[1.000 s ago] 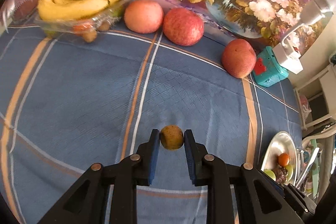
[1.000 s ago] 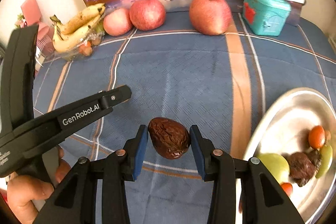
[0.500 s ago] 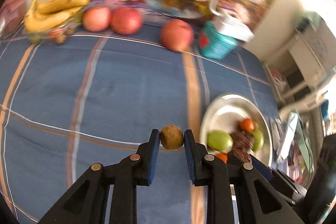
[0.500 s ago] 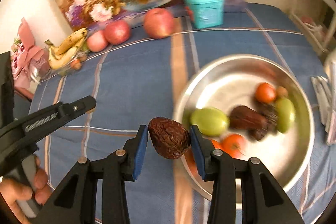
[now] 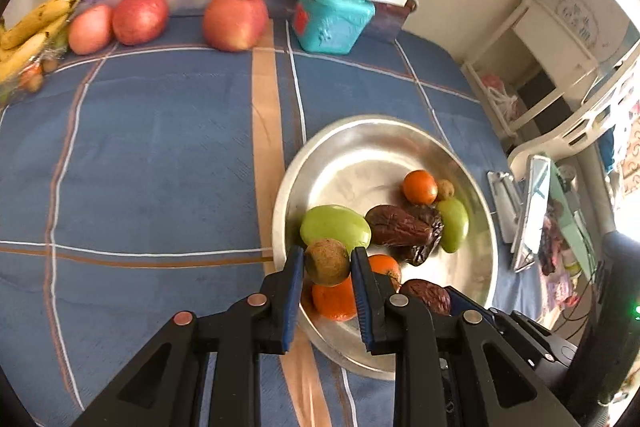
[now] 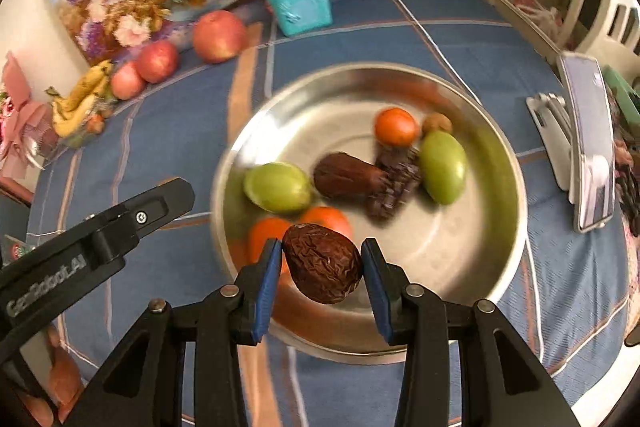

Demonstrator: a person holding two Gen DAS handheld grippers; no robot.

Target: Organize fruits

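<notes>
My left gripper is shut on a small brown round fruit, held above the near left rim of the steel plate. My right gripper is shut on a wrinkled dark date, held over the plate's near side. On the plate lie two green fruits, small orange fruits, dark dates and a little brown fruit. The left gripper's arm crosses the left of the right wrist view.
Three red apples and a banana bunch line the back edge of the blue checked cloth. A teal box with a white device on top stands behind the plate. A phone on a stand is right of the plate.
Both grippers have carried their fruit to the right across the cloth, from the bare middle to over the steel plate. Both grips stay unchanged.
</notes>
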